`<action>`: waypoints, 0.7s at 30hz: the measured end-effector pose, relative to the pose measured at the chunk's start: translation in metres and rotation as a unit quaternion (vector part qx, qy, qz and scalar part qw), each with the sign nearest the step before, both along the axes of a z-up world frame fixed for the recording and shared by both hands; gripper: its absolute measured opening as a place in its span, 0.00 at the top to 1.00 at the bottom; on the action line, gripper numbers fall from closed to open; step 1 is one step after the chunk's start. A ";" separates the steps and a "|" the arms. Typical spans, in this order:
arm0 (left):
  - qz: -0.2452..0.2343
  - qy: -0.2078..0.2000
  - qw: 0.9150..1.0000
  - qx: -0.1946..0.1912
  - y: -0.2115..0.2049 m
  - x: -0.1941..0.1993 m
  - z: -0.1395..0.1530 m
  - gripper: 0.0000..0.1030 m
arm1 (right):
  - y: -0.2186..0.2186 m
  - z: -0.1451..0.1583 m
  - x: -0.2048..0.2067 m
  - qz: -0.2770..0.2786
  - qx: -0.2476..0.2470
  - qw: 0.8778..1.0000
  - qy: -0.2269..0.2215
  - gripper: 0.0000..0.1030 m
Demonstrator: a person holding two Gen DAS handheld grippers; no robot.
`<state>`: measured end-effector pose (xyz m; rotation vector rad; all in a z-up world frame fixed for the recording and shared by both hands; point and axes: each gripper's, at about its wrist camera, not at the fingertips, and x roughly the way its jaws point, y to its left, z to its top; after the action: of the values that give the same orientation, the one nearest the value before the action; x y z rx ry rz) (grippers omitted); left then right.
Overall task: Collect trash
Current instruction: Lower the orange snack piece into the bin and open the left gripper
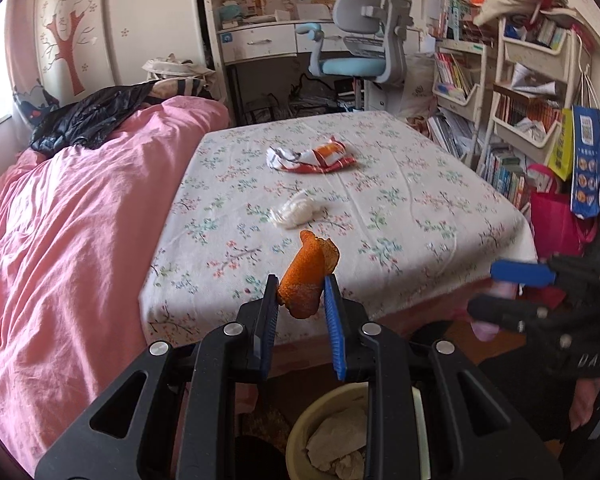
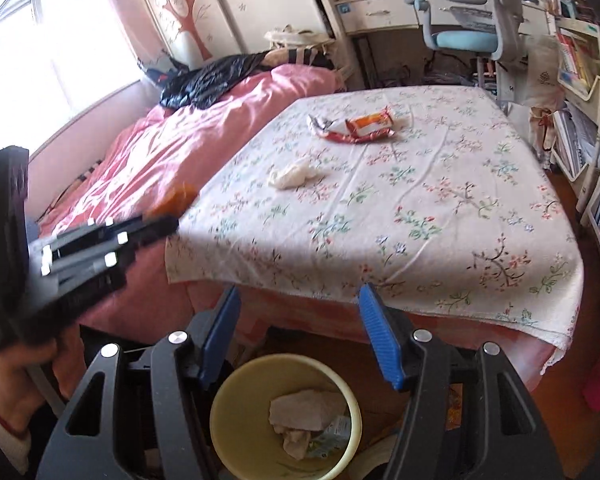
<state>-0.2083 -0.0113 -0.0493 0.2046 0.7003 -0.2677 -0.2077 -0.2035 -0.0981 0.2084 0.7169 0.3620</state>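
Observation:
My left gripper [image 1: 300, 292] is shut on an orange peel [image 1: 306, 276] and holds it in the air off the bed's near edge, above a yellow bin [image 1: 300, 436]. My right gripper [image 2: 300, 304] is open and empty, hovering over the same bin [image 2: 236, 424], which holds crumpled paper. A crumpled white tissue [image 2: 290, 176] and a red and orange snack wrapper [image 2: 356, 128] lie on the floral sheet [image 2: 420, 208]. They also show in the left wrist view: tissue [image 1: 294, 212], wrapper [image 1: 312, 158]. The right gripper shows at the right edge of the left wrist view [image 1: 496, 290].
A pink quilt [image 1: 68, 216] with a black jacket [image 1: 88, 118] covers the bed's left side. A desk with a blue chair [image 1: 360, 52] stands at the back. Bookshelves [image 1: 528, 92] and bags line the right side.

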 end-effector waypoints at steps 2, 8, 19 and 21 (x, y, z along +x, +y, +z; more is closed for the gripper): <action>-0.004 0.005 1.000 0.006 -0.004 -0.004 -0.004 0.79 | -0.002 0.003 -0.001 -0.005 0.004 1.000 -0.007 0.40; -0.018 0.018 0.999 0.020 -0.012 -0.015 -0.014 0.79 | -0.015 0.006 -0.001 -0.025 0.022 0.999 -0.015 0.36; -0.043 0.044 0.997 0.045 -0.027 -0.029 -0.030 0.79 | -0.025 0.008 -0.001 -0.041 0.049 0.998 -0.017 0.36; -0.050 0.056 0.996 0.048 -0.029 -0.030 -0.035 0.79 | -0.025 0.008 -0.001 -0.041 0.050 0.998 -0.017 0.36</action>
<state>-0.2385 -0.0402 -0.0843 0.3194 0.8172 -0.3430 -0.2091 -0.2286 -0.0898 0.3252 0.6548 0.3229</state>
